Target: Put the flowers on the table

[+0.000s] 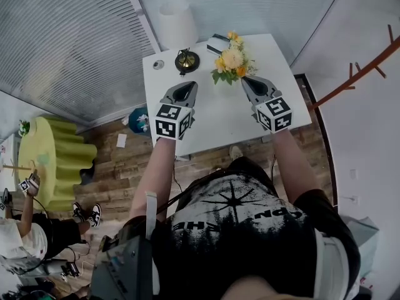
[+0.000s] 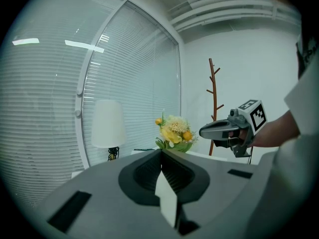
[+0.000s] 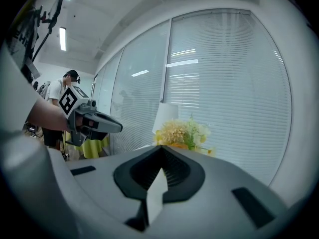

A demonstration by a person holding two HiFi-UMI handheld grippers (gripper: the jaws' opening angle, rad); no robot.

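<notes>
A bouquet of yellow and cream flowers (image 1: pixel 231 60) with green leaves stands on the far part of the white table (image 1: pixel 219 120). It shows ahead of the jaws in the left gripper view (image 2: pixel 174 133) and the right gripper view (image 3: pixel 182 132). My left gripper (image 1: pixel 187 84) hovers over the table to the left of the flowers, shut and empty. My right gripper (image 1: pixel 245 80) is just right of the flowers, shut, with nothing held. Each gripper sees the other: the right gripper (image 2: pixel 202 132) and the left gripper (image 3: pixel 119 128).
A white lamp (image 1: pixel 177 20) stands behind the table by the blinds. A brass round object (image 1: pixel 186 60), a small disc (image 1: pixel 159 64) and a dark flat item (image 1: pixel 217 42) lie at the table's far edge. A wooden coat stand (image 1: pixel 369 64) is at the right. A person (image 1: pixel 25 227) sits near a green sofa (image 1: pixel 53 158).
</notes>
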